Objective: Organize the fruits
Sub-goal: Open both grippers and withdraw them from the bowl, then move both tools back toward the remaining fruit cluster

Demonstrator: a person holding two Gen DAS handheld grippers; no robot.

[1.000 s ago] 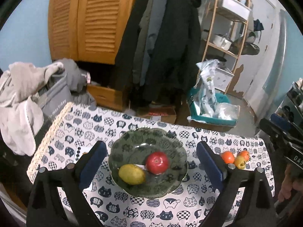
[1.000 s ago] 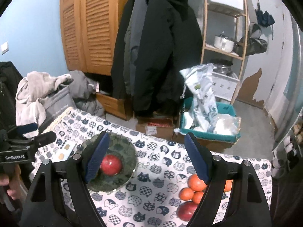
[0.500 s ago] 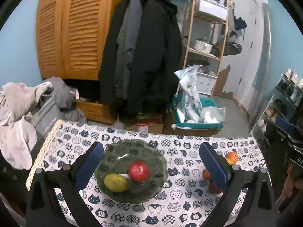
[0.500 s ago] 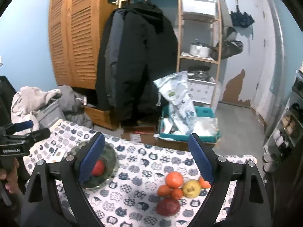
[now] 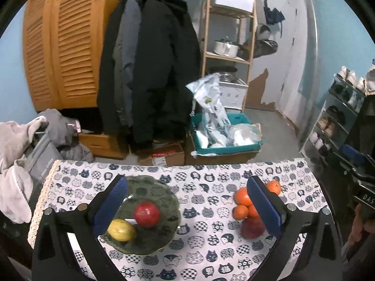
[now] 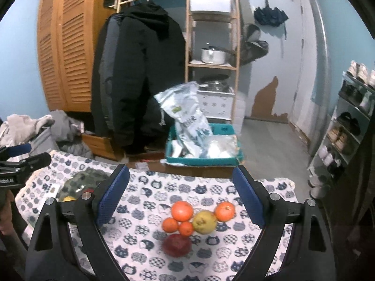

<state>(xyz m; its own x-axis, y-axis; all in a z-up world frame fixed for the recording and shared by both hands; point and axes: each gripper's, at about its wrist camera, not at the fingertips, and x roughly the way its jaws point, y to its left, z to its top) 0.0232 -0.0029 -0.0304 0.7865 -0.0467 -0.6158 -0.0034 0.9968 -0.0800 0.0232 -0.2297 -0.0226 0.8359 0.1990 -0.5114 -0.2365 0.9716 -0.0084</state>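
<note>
A dark green bowl (image 5: 161, 201) on the cat-print tablecloth holds a red apple (image 5: 147, 214) and a yellow pear (image 5: 121, 230). My left gripper (image 5: 187, 206) is open and empty, raised above the table between the bowl and the loose fruit. Several oranges (image 6: 181, 210), a yellow-green pear (image 6: 204, 222) and a dark red apple (image 6: 177, 244) lie in a cluster to the right. My right gripper (image 6: 181, 196) is open and empty, held above and behind that cluster. The bowl shows partly in the right wrist view (image 6: 79, 180), behind the left finger.
The cat-print tablecloth (image 5: 206, 187) covers the table. Beyond its far edge stand a teal bin of bags (image 5: 225, 138), a cardboard box (image 5: 161, 157), hanging coats (image 5: 150, 70) and a wooden shelf (image 5: 229, 35). Clothes (image 5: 14, 164) pile at the left.
Both grippers have risen and pulled back from the table, so the bowl and fruit look smaller. The left view has swung right; the right view now centres on the loose fruit cluster.
</note>
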